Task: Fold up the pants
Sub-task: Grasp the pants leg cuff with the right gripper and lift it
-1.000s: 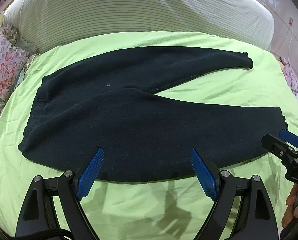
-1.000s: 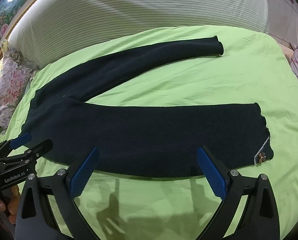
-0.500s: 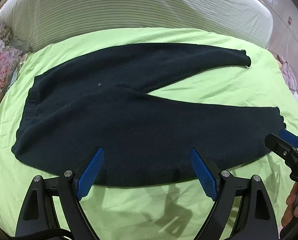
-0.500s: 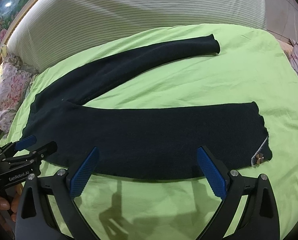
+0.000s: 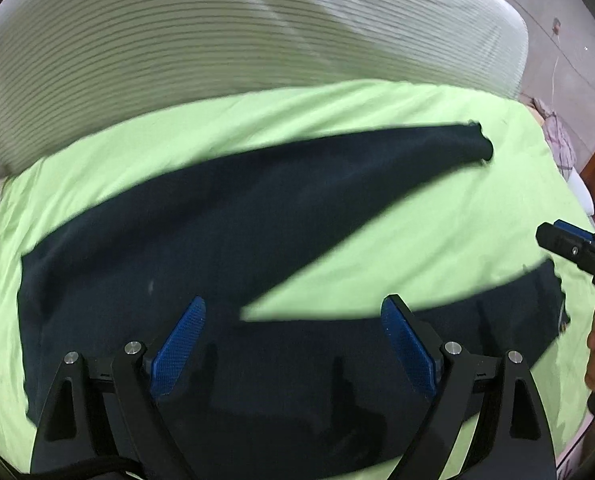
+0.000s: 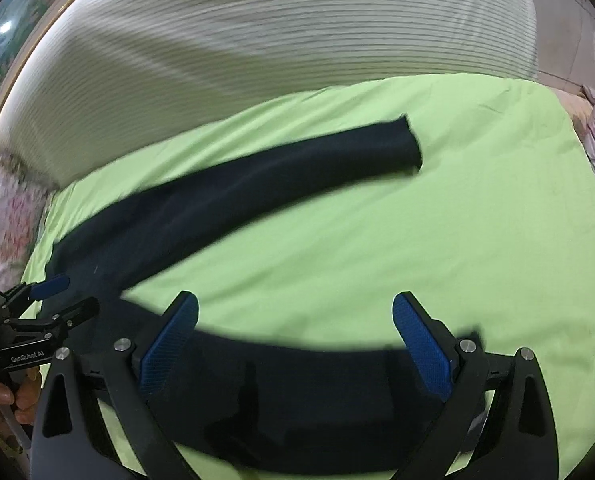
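1. The dark pants (image 5: 225, 240) lie flat on the green bed (image 5: 437, 240), legs splayed apart in a V.
2. Since half a second ago both cameras have dropped low over the near leg (image 6: 317, 400); its edge now sits between the pads.
3. Left tongs (image 5: 293, 344) gape wide, holding nothing.
4. Right tongs (image 6: 295, 344) also gape wide, empty.
5. Judgement: both are about to pinch the near leg and carry it over the far leg (image 6: 297, 168).

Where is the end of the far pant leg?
In the left wrist view, the far leg's cuff lies upper right on the green sheet, near the striped bedding.
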`<state>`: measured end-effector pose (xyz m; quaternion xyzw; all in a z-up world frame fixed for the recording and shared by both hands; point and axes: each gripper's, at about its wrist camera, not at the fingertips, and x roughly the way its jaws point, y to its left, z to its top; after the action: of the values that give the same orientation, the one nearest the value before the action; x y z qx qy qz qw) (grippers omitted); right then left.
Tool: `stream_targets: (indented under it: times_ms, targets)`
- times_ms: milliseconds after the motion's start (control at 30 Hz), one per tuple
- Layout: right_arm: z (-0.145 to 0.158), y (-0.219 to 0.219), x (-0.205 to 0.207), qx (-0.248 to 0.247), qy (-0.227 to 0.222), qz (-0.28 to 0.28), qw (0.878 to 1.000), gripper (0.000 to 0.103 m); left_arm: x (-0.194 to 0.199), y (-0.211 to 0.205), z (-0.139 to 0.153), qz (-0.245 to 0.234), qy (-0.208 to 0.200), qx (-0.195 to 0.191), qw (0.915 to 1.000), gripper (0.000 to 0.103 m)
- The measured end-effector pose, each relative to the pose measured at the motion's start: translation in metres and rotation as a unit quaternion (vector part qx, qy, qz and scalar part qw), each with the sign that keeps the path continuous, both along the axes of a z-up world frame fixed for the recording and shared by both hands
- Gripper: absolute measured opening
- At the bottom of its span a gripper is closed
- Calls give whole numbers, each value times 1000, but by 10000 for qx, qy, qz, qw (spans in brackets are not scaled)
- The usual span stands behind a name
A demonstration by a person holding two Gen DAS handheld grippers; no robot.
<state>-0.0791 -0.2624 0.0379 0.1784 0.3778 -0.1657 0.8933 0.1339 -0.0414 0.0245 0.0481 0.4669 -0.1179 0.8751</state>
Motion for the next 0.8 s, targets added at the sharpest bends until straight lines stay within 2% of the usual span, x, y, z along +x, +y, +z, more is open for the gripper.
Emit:
stream_targets:
  times_ms: [133,333,567,700,800]
  targets:
    - [4,-39,26,-12,53,-61,10000,98,53,-10,0,-161,129,-17,9998,90]
    - [0,-90,65,-25,175,42,9998,98,114,-28,-9,-497,213,237,9983,90]
    - [-10,-144,100,54,229,6,9997,98,163,-46,-27,-893,259,475,9945,90]
    - [-17,-164,118,130,294,95,9994,98,186,-53,-47,-1195,453,806,9885,90]
    - [-22,-175,130,268,355,177,9989,97,192,-54,-57,-1379,634,845,9848,90]
